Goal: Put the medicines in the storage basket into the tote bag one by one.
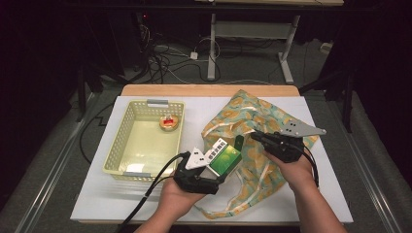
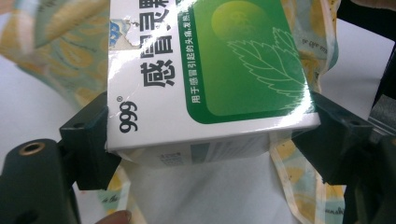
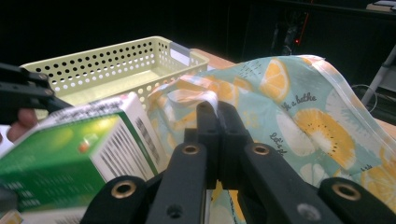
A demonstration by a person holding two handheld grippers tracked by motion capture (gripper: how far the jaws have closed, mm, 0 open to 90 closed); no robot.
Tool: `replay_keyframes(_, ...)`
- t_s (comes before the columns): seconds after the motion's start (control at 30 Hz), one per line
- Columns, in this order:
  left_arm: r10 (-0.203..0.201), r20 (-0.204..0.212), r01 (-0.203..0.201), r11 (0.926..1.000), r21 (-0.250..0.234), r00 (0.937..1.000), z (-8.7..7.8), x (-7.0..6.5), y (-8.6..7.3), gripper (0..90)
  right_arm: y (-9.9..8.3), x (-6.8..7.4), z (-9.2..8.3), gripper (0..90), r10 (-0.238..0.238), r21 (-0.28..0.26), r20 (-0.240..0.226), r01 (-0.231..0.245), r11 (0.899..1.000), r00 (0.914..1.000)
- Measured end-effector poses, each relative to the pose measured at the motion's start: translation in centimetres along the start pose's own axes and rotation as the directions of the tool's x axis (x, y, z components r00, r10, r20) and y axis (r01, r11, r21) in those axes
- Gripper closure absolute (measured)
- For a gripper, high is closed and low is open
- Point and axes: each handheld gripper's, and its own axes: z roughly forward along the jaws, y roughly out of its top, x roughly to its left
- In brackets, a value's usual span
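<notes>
A green-and-white medicine box (image 1: pixel 224 159) is sitting clamped by its two sides between the left gripper's (image 2: pixel 210 140) jaws, tilted, printed face showing. The lemon-print bag (image 1: pixel 262 121) is lying crumpled just beyond it, its edge pinched in the right gripper's (image 3: pixel 217 116) closed jaws.

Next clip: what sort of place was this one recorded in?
Probably a lab or workshop recording station, not a home: a white-topped table in a dark room, loose cables on the floor behind it, and the metal legs of an adjustable desk beyond.
</notes>
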Motion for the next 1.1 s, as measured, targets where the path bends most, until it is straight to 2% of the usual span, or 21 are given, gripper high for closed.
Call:
replay_keyframes(0.17, 0.015, 0.014, -0.015, 0.9996, 0.022, 0.9998, 1.8, -0.5, 0.7, 16.2, 0.0, 0.0, 0.0, 90.0, 0.0, -0.003, -0.001, 0.0, 1.0, 1.0)
replay_keyframes(0.47, 0.042, -0.021, -0.04, 0.9971, 0.065, 0.9989, 4.9, -0.6, 2.1, 16.2, 0.2, 0.3, 0.0, 90.0, 0.0, -0.009, -0.007, 0.0, 1.0, 1.0)
replay_keyframes(0.53, 0.037, -0.016, -0.036, 0.9972, 0.066, 0.9992, 5.4, -0.6, 2.3, 16.2, 0.2, 0.3, -0.1, 90.0, -0.003, -0.011, -0.009, 0.003, 1.0, 1.0)
replay_keyframes(0.73, 0.057, -0.006, -0.056, 0.9966, 0.061, 0.9984, 6.5, -0.8, 2.8, 16.2, 0.3, 0.3, -0.1, 90.0, 0.007, -0.018, -0.013, -0.007, 1.0, 0.9999)
replay_keyframes(1.1, 0.077, -0.018, -0.076, 0.9953, 0.059, 0.9969, 8.7, -1.3, 4.0, 16.2, 0.4, 0.4, -0.3, 90.0, 0.005, -0.029, -0.014, -0.006, 1.0, 0.9999)
